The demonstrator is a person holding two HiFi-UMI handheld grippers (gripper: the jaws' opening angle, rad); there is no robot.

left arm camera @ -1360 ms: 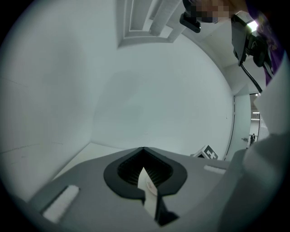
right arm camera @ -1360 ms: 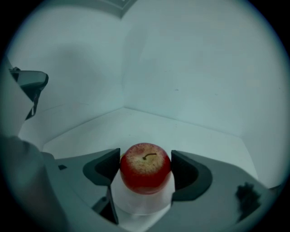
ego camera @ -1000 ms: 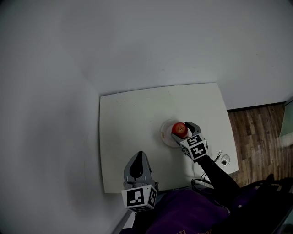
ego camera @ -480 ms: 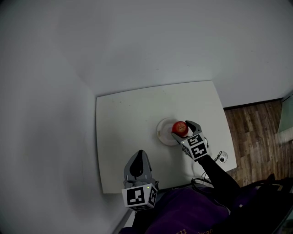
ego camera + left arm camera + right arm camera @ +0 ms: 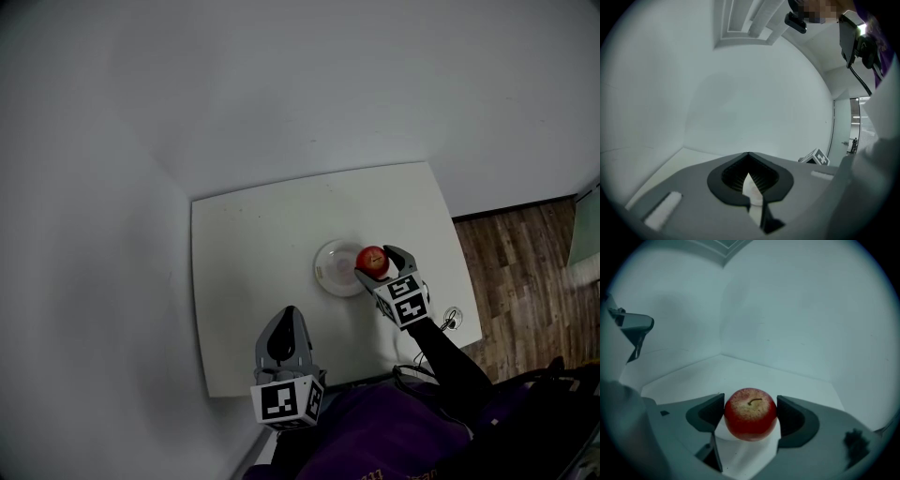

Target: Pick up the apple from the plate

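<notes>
1. White table [image 5: 253,281] carries a plate [image 5: 333,272].
2. My right gripper's [image 5: 380,264] fingers clamp the apple [image 5: 372,259] at the plate's right edge.
3. My left gripper's [image 5: 284,342] fingers sit closed near the table's front.

Surface [image 5: 253,281]: white, rectangular with rounded corners, set close against a plain pale wall [image 5: 281,84]. Much of its top is bare.

Near the surface's right front corner lies a small round item [image 5: 452,318] with a thin dark lead beside it; its kind cannot be determined.

Wood-plank floor [image 5: 525,272] shows to the right of the surface, darker than the top.

Purple fabric [image 5: 394,439] fills the lower edge of the head view.

In the left gripper view, a stepped white ceiling moulding [image 5: 745,21] runs overhead, and a tall narrow opening [image 5: 855,131] at right gives onto a brighter space; detail there is too small to read.
</notes>
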